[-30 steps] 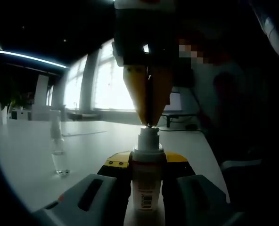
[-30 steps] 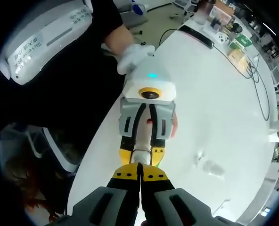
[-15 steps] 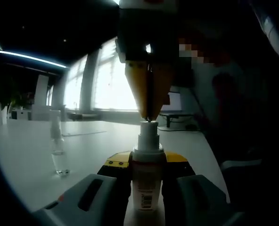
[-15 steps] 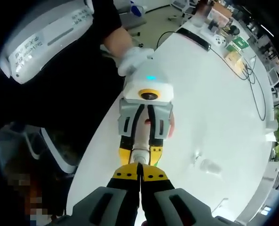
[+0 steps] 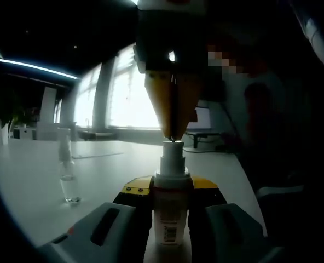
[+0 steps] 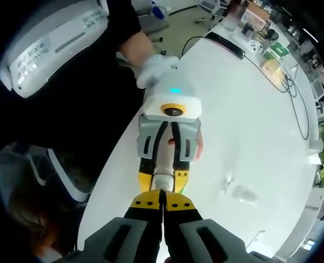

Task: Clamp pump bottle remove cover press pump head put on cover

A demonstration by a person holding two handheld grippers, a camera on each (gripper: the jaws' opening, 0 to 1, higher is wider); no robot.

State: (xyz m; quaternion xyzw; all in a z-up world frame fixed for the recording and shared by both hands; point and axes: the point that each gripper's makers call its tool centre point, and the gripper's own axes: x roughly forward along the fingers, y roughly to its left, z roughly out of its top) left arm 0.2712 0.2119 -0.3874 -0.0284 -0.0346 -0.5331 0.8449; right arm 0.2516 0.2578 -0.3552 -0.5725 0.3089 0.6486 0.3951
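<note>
A: Surface (image 5: 30,181) white; pump bottle (image 5: 170,216) upright, clamped in left tool (image 5: 170,205); clear cover (image 5: 66,164) off at 9 o'clock.

B: Right tool (image 5: 173,118), jaws closed and empty, sits at 12 o'clock on pump head (image 5: 172,156), along bottle's axis.

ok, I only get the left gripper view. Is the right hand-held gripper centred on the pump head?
Observer: Yes. Seen along its own jaws, the shut right hand-held gripper lines up directly over the pump head.
Operator: Bottle square in the left one?
Observer: The pump bottle lies midway between the left hand-held gripper jaws.
Operator: What's behind that gripper?
Observer: A white-gloved hand holds its rear.
</note>
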